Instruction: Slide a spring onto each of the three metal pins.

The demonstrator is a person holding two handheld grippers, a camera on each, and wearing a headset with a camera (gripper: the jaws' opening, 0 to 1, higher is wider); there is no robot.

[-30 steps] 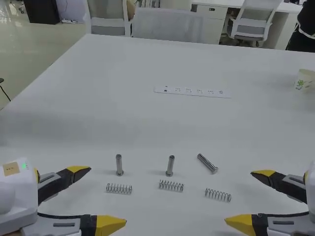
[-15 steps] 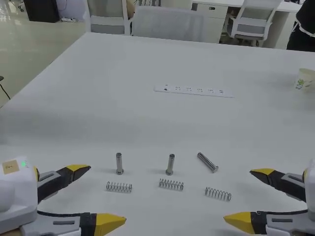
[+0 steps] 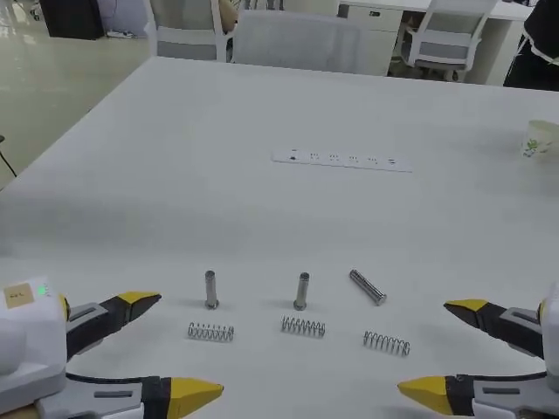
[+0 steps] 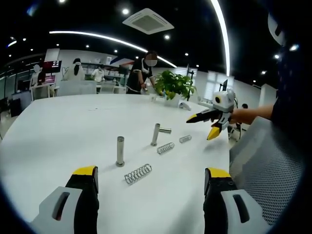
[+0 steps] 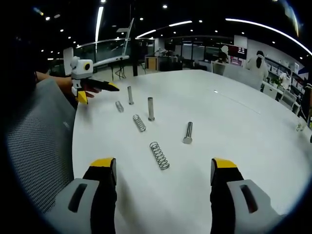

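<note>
Two pins stand upright: left pin (image 3: 210,289) nearer the left gripper (image 3: 179,346), middle pin (image 3: 301,291) midway. The third pin (image 3: 368,287) lies flat, head toward the right gripper (image 3: 437,349). Springs (image 3: 303,326) lie flat, axes running gripper to gripper; both grippers' jaws gape empty.

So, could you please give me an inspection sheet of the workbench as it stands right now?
Surface: white table.
Job's things: left pin and middle pin stand upright; right pin lies on its side; left spring, middle spring and right spring lie flat in a row in front of the pins, none on a pin.
Clutter: power strip mid-table; paper cup near the right edge.
Grippers: left gripper and right gripper open, empty, near the front edge on either side of the parts.
Cables: nothing seen.
Surroundings: office chairs beyond the table; a plant and a person in the left gripper view.
</note>
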